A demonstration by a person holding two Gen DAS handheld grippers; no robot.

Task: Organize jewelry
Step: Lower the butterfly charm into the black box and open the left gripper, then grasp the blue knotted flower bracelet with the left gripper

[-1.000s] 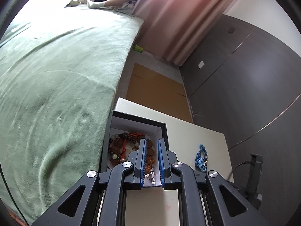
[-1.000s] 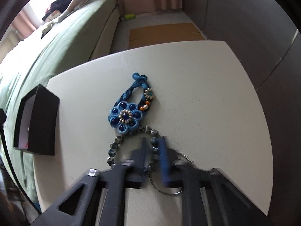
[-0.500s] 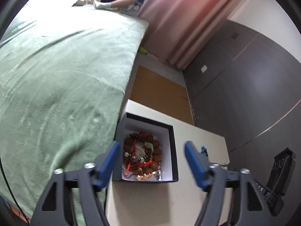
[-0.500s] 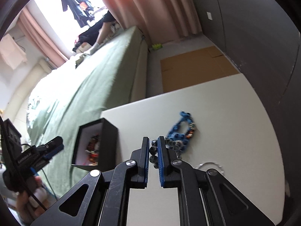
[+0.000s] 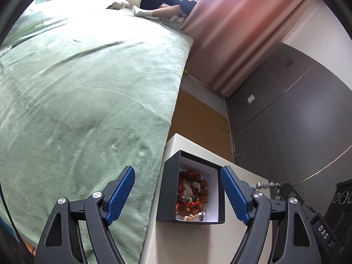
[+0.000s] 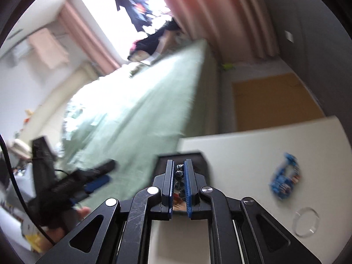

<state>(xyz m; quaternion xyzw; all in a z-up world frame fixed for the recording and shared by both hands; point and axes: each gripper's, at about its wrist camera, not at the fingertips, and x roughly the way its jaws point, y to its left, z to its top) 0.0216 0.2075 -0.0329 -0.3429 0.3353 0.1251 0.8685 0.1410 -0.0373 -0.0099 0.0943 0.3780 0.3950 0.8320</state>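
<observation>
Lower centre of frame, the right gripper (image 6: pixel 178 182) pinches a dark metallic bead bracelet (image 6: pixel 179 173) above the black, white-lined cardboard box (image 5: pixel 216 198), apparently for dropping in; the left gripper (image 5: pixel 177 195), jaws just opened, stands wide and empty.

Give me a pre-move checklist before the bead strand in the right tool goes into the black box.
1. Right tool clamped on the dark bead strand: ok.
2. Black box open, no lid: ok.
3. Room in the box beside the reddish beads: ok, white lining shows.
4. Left tool clear of the box: ok; its jaws have just been opening and hold nothing.
5. Strand's hanging end free of the box rim: cannot tell, blurred.
6. Blue flower piece and clear ring out of the path: ok.
</observation>
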